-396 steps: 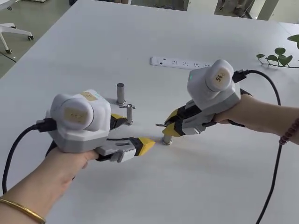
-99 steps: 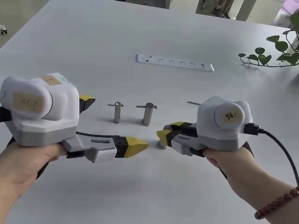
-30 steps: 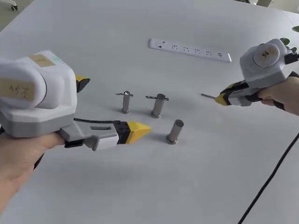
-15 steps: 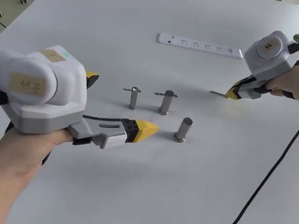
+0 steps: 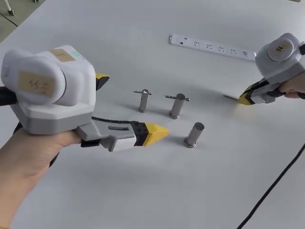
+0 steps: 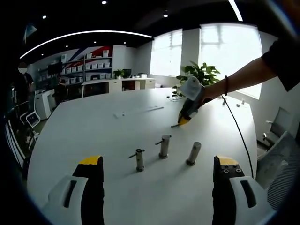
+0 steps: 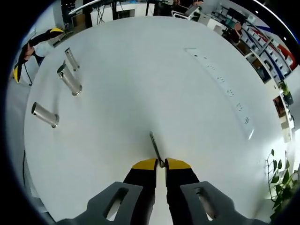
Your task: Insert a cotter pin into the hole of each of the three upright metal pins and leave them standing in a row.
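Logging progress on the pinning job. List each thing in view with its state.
left metal pin: upright, first cotter pin through it
middle metal pin: upright, second cotter pin through it
right metal pin: upright, nothing through it
third cotter pin: pinched by one end between closed jaws
right gripper: shut on third cotter pin
left gripper: open, holding nothing

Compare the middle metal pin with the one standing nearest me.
The middle pin has a cotter pin through its top; the near pin has none. The middle pin stands level with the left pin; the near pin sits out of that line, closer to you. Both stand upright on the white table.
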